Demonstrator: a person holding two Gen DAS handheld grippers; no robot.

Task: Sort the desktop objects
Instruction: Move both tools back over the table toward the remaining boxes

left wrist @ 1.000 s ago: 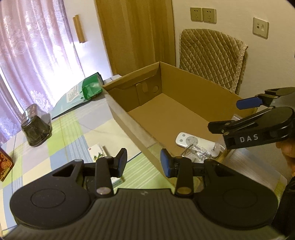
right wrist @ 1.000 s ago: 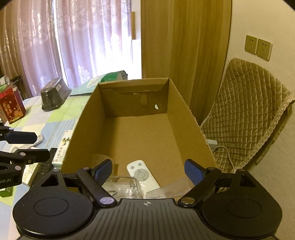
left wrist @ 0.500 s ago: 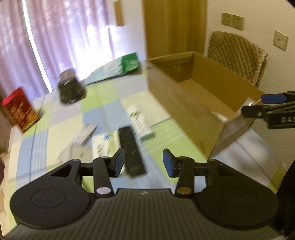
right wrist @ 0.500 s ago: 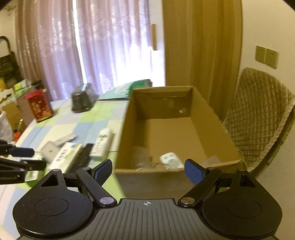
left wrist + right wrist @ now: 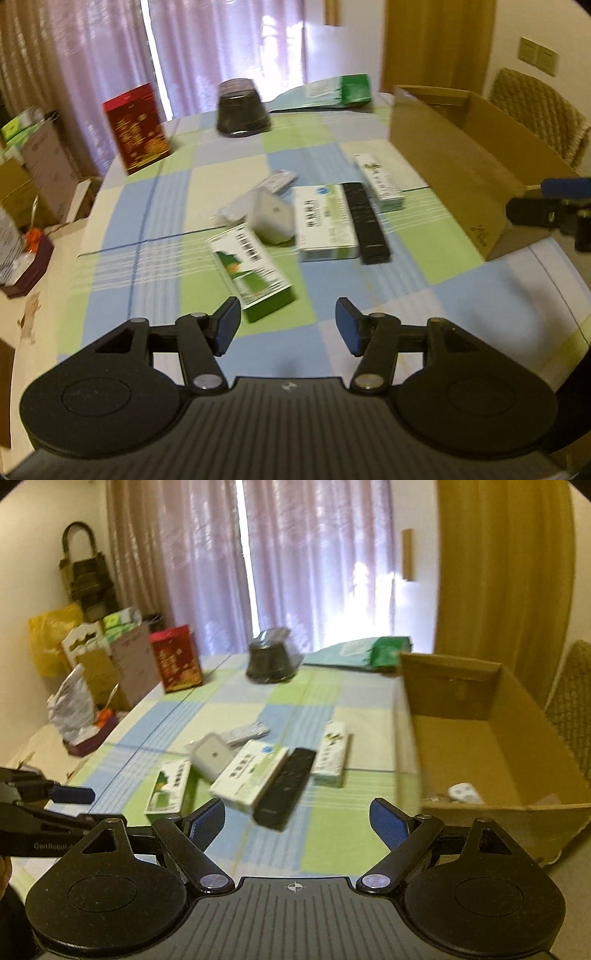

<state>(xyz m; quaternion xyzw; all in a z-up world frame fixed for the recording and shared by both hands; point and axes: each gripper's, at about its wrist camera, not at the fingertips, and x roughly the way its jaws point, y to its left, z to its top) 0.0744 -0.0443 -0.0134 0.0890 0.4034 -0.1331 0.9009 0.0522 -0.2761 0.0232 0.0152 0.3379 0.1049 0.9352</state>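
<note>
My left gripper [image 5: 288, 328] is open and empty above the checked tablecloth, just short of a green and white box [image 5: 253, 271]. Beyond it lie a grey cube-shaped item [image 5: 271, 218], a larger white and green box [image 5: 325, 221], a black remote [image 5: 365, 221], a slim white box [image 5: 378, 181] and a silver remote [image 5: 275, 182]. My right gripper [image 5: 297, 819] is open and empty too, hovering near the black remote [image 5: 286, 788]. The cardboard box [image 5: 480, 738] stands at the right, with a white remote [image 5: 463, 793] inside.
At the far end of the table stand a red box [image 5: 135, 127], a dark plastic container [image 5: 242, 109] and a green packet [image 5: 332, 92]. Bags and cartons crowd the floor at the left [image 5: 92, 657]. A padded chair [image 5: 543, 110] sits behind the cardboard box.
Both grippers have pulled back from the cardboard box and swung left toward the items on the tablecloth. The left gripper's jaws have spread wider. Both stay empty.
</note>
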